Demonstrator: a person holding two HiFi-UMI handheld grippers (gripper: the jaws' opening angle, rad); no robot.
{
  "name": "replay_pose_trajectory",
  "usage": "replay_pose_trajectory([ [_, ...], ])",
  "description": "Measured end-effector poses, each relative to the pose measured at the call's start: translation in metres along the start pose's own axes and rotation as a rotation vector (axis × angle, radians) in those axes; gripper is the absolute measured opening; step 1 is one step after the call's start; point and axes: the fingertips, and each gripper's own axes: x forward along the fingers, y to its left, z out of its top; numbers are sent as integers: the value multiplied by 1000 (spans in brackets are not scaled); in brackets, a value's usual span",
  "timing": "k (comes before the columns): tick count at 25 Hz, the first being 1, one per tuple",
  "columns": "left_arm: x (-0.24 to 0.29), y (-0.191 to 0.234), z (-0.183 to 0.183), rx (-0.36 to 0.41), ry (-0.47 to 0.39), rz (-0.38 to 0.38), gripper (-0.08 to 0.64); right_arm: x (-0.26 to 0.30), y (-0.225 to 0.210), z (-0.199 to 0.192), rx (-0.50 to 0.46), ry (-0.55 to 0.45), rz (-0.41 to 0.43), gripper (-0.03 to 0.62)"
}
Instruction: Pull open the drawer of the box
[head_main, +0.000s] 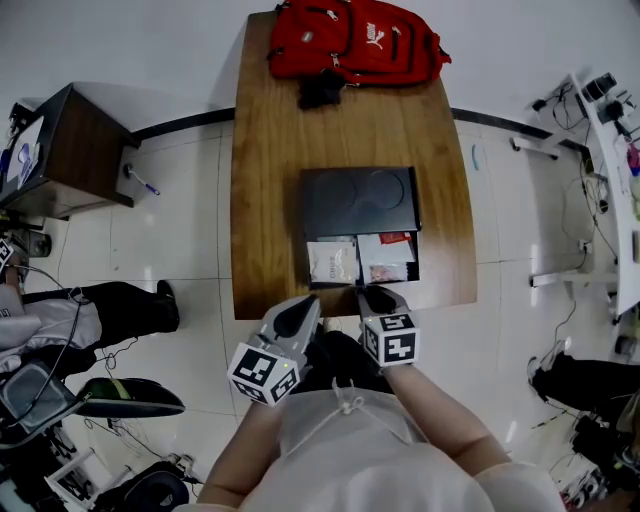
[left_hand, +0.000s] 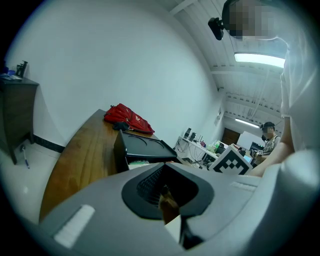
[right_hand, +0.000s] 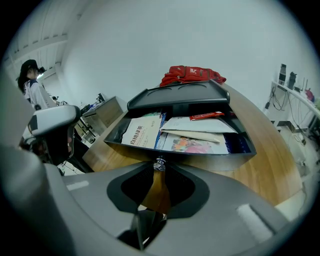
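A black box (head_main: 360, 200) sits on the wooden table (head_main: 270, 200) with its drawer (head_main: 362, 284) pulled out toward me. Paper packets and a white sachet lie inside. In the right gripper view the drawer's front wall (right_hand: 200, 161) fills the middle, and its small metal knob (right_hand: 159, 164) sits between the jaw tips. My right gripper (head_main: 362, 292) is shut on that knob. My left gripper (head_main: 305, 305) hangs at the table's front edge, left of the drawer, jaws together and holding nothing. From the left gripper view the box (left_hand: 145, 147) shows beyond the jaws.
A red backpack (head_main: 355, 40) and a dark bundle (head_main: 322, 90) lie at the table's far end. A dark cabinet (head_main: 60, 150) stands to the left, with a seated person (head_main: 60, 320) below it. A cluttered desk (head_main: 610, 180) runs along the right.
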Motion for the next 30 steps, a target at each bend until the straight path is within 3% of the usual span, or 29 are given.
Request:
replay_pose_trajectory([
  [19,4,-2,-10,-8,-3,2,6,-13,4,-12,-43,-4,19,73],
  [22,4,-4,-4,-8,-14,-1,6,-23,8,-3,-50,-29,33,121],
  [26,3,-8,19,15,-58,-7,6,-52,9,26,-47,-129,32,121],
  [30,2,-18,46,59,-103,-21,6,-90,1,77,-101,-341,-11,32],
])
